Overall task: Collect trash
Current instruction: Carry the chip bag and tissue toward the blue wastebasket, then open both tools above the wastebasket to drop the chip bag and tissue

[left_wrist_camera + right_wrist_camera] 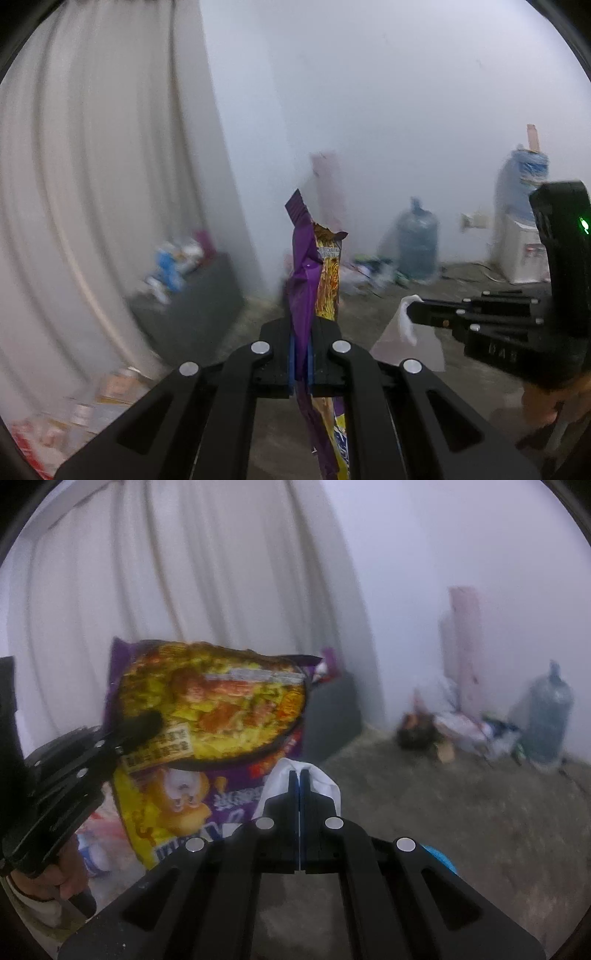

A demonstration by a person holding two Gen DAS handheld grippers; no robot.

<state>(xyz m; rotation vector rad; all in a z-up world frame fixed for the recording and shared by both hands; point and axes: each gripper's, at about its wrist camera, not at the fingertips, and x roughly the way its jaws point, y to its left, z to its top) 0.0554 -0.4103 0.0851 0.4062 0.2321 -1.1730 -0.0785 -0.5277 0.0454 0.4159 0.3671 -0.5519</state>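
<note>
Left wrist view: left hand-held gripper [301, 354] clenched on purple noodle wrapper [310, 273], long axis upright, edge-on. Right hand-held gripper [299, 786], alongside to the right, clamped on white tissue [321, 779]. No bin identifiable.

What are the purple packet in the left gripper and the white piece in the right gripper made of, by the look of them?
Purple packet: looks like thin glossy printed plastic film; it creases and bends above the left gripper. White piece: probably soft matte tissue or paper, folded limply around the shut right gripper; blur leaves cloth possible.
</note>
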